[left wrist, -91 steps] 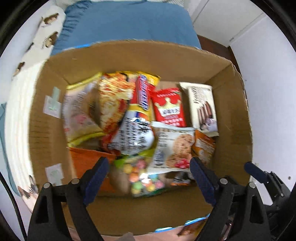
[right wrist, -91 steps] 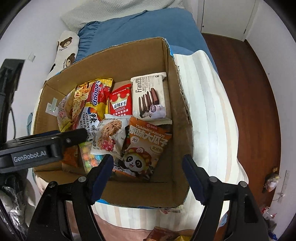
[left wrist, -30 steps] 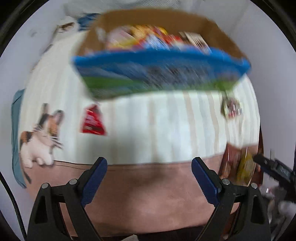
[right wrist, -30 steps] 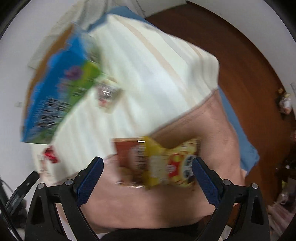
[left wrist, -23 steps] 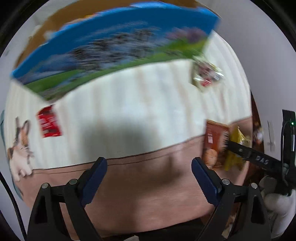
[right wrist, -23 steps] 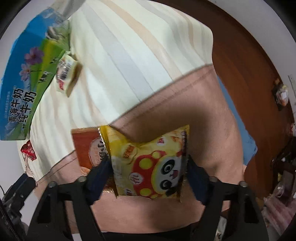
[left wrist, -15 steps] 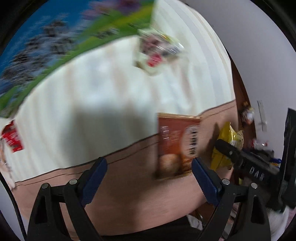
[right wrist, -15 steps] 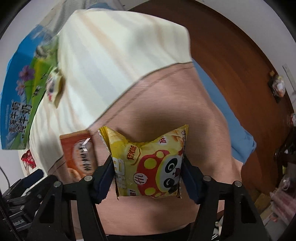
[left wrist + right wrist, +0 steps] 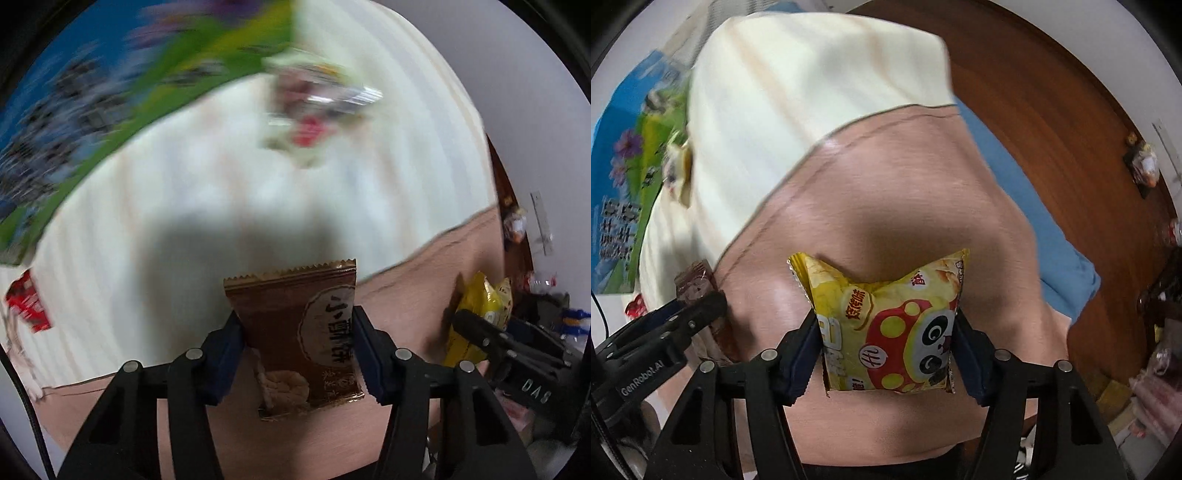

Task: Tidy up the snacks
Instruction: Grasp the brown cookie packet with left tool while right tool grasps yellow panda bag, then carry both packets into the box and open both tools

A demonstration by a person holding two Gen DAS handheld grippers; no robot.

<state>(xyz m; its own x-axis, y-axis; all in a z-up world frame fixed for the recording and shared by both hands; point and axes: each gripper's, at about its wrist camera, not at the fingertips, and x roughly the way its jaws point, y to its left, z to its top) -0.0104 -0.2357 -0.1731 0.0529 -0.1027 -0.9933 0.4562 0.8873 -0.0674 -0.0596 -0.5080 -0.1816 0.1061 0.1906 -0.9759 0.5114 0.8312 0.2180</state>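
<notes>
Left wrist view: brown packet point(image 9: 301, 332) stands upright, pinched at both side edges by the left gripper point(image 9: 297, 349), over the pink blanket band point(image 9: 258, 435).
Right wrist view: yellow panda bag point(image 9: 890, 325) clamped between the pads of the right gripper point(image 9: 886, 354), above the same pink band.
Grippers: just beside each other, each grasping its own snack.
Bed: cream striped cover point(image 9: 812, 85) beyond the pink band.
Loose snacks: blurred wrapped one point(image 9: 314, 107) beside the box point(image 9: 92, 110); red packet point(image 9: 27, 301) at far left.
Box: blue and green printed side, blurred.
</notes>
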